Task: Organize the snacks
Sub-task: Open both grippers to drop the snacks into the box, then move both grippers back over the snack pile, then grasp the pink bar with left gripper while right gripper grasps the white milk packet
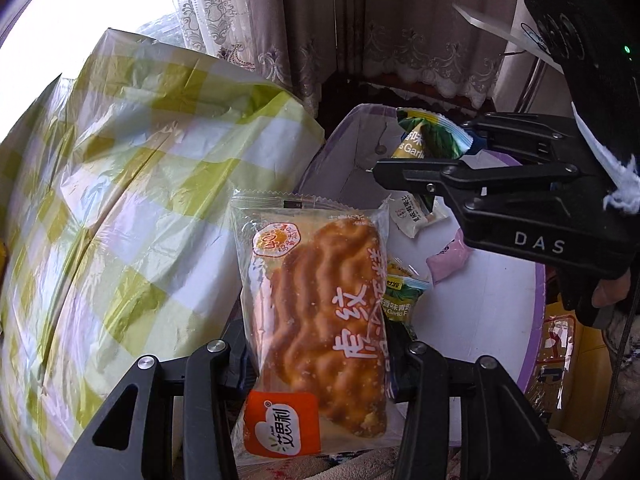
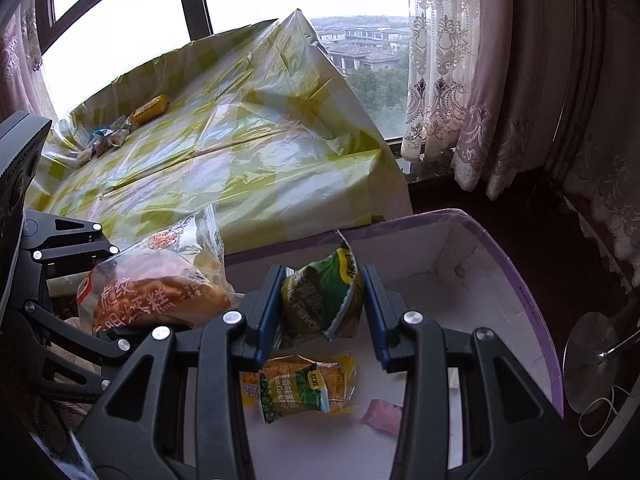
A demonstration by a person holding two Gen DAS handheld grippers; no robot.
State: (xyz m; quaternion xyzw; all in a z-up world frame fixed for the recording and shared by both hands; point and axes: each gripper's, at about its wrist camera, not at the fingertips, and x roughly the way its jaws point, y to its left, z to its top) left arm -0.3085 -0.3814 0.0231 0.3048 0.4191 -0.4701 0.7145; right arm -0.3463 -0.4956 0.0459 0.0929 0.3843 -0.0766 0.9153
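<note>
Left wrist view: left gripper (image 1: 320, 364) clamps the bread packet (image 1: 316, 320); right gripper (image 2: 322, 308) pinches a green pea packet (image 2: 320, 304).

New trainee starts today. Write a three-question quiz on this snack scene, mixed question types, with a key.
1. True or false: the left hand-held gripper holds the cake packet.
2. What does the right hand-held gripper grip? A) pink packet B) green pea packet C) nothing
3. Fill in: a second pea packet lies inside the white ____.

Key:
1. True.
2. B, the green pea packet; the pink packet lies loose.
3. Box.
</note>
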